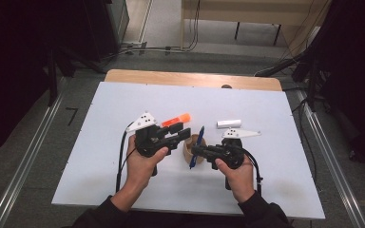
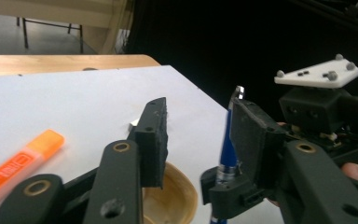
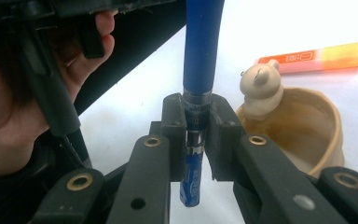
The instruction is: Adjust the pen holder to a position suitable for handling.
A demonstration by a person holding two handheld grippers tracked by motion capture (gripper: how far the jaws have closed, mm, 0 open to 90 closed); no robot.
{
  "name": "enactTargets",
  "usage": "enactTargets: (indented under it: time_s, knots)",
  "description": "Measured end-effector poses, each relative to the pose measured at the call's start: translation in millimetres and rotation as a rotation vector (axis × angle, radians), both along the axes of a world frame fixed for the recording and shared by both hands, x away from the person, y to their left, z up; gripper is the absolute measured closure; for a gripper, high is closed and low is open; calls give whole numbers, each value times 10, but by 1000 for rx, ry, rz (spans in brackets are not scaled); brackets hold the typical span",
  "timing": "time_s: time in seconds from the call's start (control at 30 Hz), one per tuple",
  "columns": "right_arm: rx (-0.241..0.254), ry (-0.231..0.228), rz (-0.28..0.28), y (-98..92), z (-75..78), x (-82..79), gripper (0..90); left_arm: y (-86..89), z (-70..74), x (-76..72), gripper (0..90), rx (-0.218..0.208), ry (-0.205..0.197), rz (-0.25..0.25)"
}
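1. High view: your right gripper (image 1: 196,151) is clamped on the blue pen (image 1: 197,145), which stands nearly upright just beside the small wooden cup (image 1: 188,148) at the middle of the white table (image 1: 100,142).
2. Your left gripper (image 1: 186,133) stands with its jaws apart and nothing between them, just over the cup's far rim. In the left gripper view the pen (image 2: 227,149) rises beside its right-hand jaw, so the two tools are crowded together.
3. In the right gripper view the pads pinch the pen (image 3: 198,93) low on its barrel, near the bottom end. That leaves a long free length above the grip; I judge the pen may pivot or slip if you tilt it fast.
4. The cup (image 3: 303,130) carries a little bear figure (image 3: 261,88) on its rim. Lowering the pen too close to that side could knock the pen off line or tip the light cup.
5. The open left jaws may brush the pen or nudge the cup if you swing them across.
6. The orange marker (image 1: 176,119) and the white tube (image 1: 229,123) lie beyond, well clear of your path.
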State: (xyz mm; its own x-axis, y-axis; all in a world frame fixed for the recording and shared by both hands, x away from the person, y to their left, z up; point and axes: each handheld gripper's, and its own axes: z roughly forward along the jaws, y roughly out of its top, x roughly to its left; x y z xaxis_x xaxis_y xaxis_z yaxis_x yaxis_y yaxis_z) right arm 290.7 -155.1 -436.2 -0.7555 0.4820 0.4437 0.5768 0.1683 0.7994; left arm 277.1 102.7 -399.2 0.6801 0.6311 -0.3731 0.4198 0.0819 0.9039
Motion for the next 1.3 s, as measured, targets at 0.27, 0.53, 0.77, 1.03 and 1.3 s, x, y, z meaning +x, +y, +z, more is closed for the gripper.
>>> enactTargets:
  time_s: [0.27,0.53,0.77,1.03,1.3]
  knots:
    - [12,-16,-8,-41,87,30,771,137,-74,133,493,19,20,64]
    - [31,-39,-27,-91,176,86,770,225,-157,229,406,47,28,143]
    - [36,-52,-56,-119,212,176,770,272,-233,293,386,86,21,192]
    - [24,-61,-81,-108,185,283,770,309,-288,342,354,128,10,240]
    - [-55,-117,-89,-51,81,369,770,341,-366,395,352,149,30,264]
